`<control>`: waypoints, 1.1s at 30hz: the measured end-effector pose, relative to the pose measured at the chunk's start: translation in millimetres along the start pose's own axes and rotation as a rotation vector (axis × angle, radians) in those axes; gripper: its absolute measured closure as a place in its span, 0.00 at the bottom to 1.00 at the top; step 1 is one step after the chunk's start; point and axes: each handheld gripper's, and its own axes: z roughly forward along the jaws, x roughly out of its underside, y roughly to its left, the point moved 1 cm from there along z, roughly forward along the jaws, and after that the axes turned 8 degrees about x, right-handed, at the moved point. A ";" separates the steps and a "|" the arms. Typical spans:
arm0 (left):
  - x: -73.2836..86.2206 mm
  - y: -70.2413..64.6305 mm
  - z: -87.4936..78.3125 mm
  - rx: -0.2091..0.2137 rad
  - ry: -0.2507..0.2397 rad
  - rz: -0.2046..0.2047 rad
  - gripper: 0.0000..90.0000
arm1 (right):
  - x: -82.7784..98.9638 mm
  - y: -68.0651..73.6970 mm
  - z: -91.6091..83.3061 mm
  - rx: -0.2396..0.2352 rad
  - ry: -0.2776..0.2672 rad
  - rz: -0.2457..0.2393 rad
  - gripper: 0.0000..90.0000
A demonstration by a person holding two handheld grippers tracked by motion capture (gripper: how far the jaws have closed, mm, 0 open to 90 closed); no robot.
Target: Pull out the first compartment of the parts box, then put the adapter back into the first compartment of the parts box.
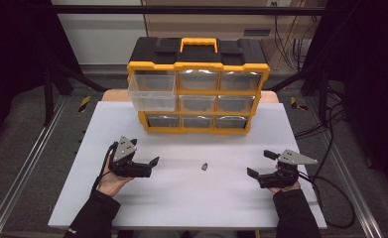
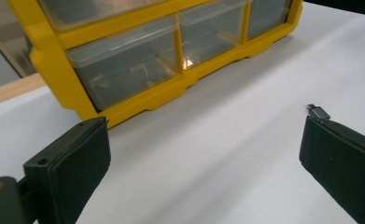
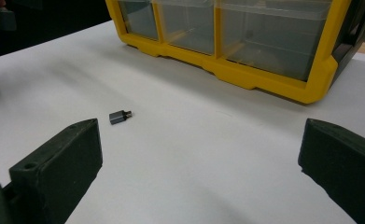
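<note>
Centrally, small grey adapter (image 1: 204,166) lies on white table (image 1: 191,198), between both tools, touching neither | left gripper (image 1: 154,165): jaws spread, empty | right gripper (image 1: 260,163): jaws spread, empty | yellow-black drawer organizer (image 1: 199,84) behind, top-left drawer (image 1: 152,91) pulled out

**White surface, organizer and one small adapter**

The surface (image 1: 181,198) is a flat white board. A yellow-and-black drawer organizer (image 1: 198,84) stands on it at the far edge, with its clear top-left drawer (image 1: 153,91) pulled out. A small dark grey adapter (image 1: 204,166) lies flat on the surface well in front of the organizer, roughly in line with its middle column, apart from it.
</note>
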 end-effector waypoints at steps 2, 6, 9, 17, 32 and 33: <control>0.1 -1.7 1.6 0.012 0.004 -0.004 0.01 | -0.2 0.0 -0.2 0.000 -0.001 0.003 0.00; 0.0 -4.9 5.1 0.028 0.005 -0.011 0.01 | -0.4 -0.3 -0.4 0.002 -0.002 0.004 0.00; -0.5 -7.6 7.8 0.038 0.012 -0.015 0.01 | -0.3 -0.3 -0.3 0.002 -0.001 0.004 0.00; -2.3 -13.3 15.0 0.059 0.028 -0.048 0.01 | -0.4 -0.8 -0.5 0.004 0.000 0.004 0.00; -6.4 -32.1 28.6 0.092 0.038 -0.029 0.01 | -0.4 -0.8 -0.3 0.003 0.001 0.006 0.00; -7.0 -33.3 29.0 0.091 0.041 -0.026 0.01 | -0.4 -0.9 -0.4 0.003 0.001 0.006 0.00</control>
